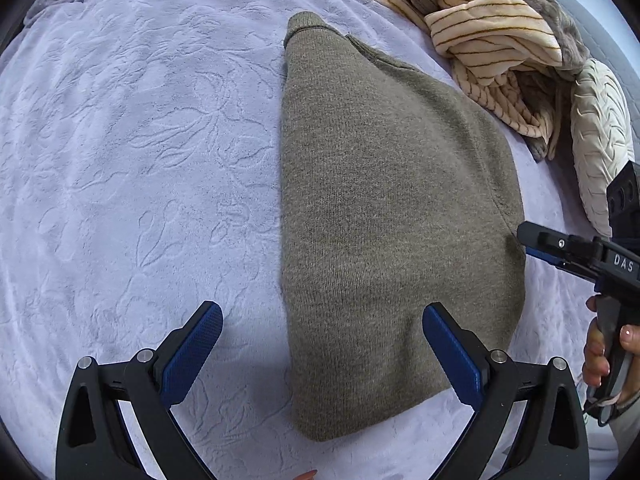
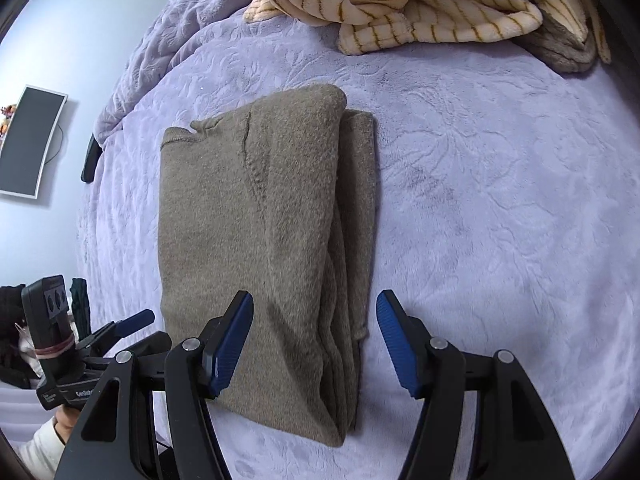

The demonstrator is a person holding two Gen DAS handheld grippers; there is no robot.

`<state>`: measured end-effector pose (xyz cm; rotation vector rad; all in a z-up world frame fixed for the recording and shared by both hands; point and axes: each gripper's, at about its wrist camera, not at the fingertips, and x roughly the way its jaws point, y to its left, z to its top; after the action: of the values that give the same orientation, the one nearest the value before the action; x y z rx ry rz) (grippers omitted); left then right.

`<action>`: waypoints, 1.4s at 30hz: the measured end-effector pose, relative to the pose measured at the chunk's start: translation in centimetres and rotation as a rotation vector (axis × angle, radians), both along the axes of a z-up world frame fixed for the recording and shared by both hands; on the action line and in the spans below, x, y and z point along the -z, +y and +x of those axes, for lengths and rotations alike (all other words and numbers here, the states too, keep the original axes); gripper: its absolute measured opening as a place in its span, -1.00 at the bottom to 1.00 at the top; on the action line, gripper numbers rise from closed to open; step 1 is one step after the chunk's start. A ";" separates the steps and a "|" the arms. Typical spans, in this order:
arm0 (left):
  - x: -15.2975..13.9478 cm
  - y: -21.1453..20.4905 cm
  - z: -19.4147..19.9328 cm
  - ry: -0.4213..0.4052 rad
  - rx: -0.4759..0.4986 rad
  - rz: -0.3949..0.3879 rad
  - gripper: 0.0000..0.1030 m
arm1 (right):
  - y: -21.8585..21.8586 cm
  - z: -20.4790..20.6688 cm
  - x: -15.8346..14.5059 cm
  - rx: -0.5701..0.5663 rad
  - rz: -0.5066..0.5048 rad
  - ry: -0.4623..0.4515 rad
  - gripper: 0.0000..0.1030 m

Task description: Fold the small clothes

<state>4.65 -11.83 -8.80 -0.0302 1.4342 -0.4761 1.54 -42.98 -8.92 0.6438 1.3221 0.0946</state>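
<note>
The olive-brown knitted sweater [image 1: 392,200] lies folded into a long strip on the lilac embossed bedspread [image 1: 140,140]. The left gripper [image 1: 322,354] hangs over its near edge, jaws wide apart, holding nothing. The right gripper [image 2: 314,338] also stands open and empty above the sweater. A striped cream blanket [image 2: 420,4] is heaped at twelve o'clock.

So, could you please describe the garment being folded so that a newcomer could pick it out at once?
Start from the lilac embossed bedspread that fills the view. In its middle lies a plain grey-brown knitted sweater, folded lengthwise into a long flat strip. Unlike the crumpled cream striped blanket heaped at the far edge, it is unpatterned and neatly flat.
</note>
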 end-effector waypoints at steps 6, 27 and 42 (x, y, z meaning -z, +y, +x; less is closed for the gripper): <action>1.5 -0.4 0.8 0.051 -0.012 -0.028 0.95 | -1.3 1.9 1.8 0.025 0.067 0.001 0.32; 5.1 -2.9 1.7 0.135 0.084 -0.174 0.95 | -1.0 7.9 7.5 -0.056 0.338 -0.016 0.58; 1.6 1.4 1.0 0.144 -0.018 -0.352 0.01 | -0.8 5.7 4.5 0.089 0.505 -0.082 -0.24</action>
<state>5.63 -10.46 -10.40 -0.3653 1.4735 -0.7189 7.26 -43.80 -13.41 1.1127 1.1925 0.3871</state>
